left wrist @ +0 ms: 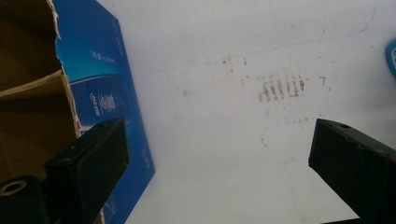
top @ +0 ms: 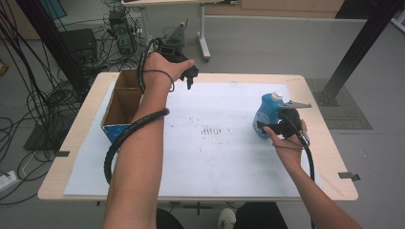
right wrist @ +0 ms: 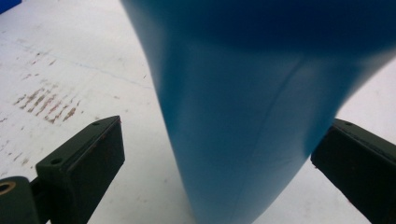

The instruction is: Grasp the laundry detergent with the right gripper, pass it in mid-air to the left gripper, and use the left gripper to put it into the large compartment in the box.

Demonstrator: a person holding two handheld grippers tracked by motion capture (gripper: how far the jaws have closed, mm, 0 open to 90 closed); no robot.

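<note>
A blue bottle (top: 266, 109) with a pale cap stands upright on the right side of the white sheet (top: 215, 162). My right gripper (top: 274, 125) is open, and its jaws stand on either side of the bottle's lower body. In the right gripper view the bottle (right wrist: 243, 93) rises between the jaws of the right gripper (right wrist: 219, 135); the left jaw stands clear of it and the right jaw is close beside it. My left gripper (top: 190, 75) hovers open over the far edge of the sheet, just right of the cardboard box (top: 122, 102). Nothing lies between the jaws of the left gripper (left wrist: 219, 135).
The open cardboard box (left wrist: 102, 79) has blue printed sides and an inner divider, and sits at the table's left. Brown smudges (top: 212, 130) mark the middle of the sheet. Cables and equipment lie on the floor beyond the table's far left.
</note>
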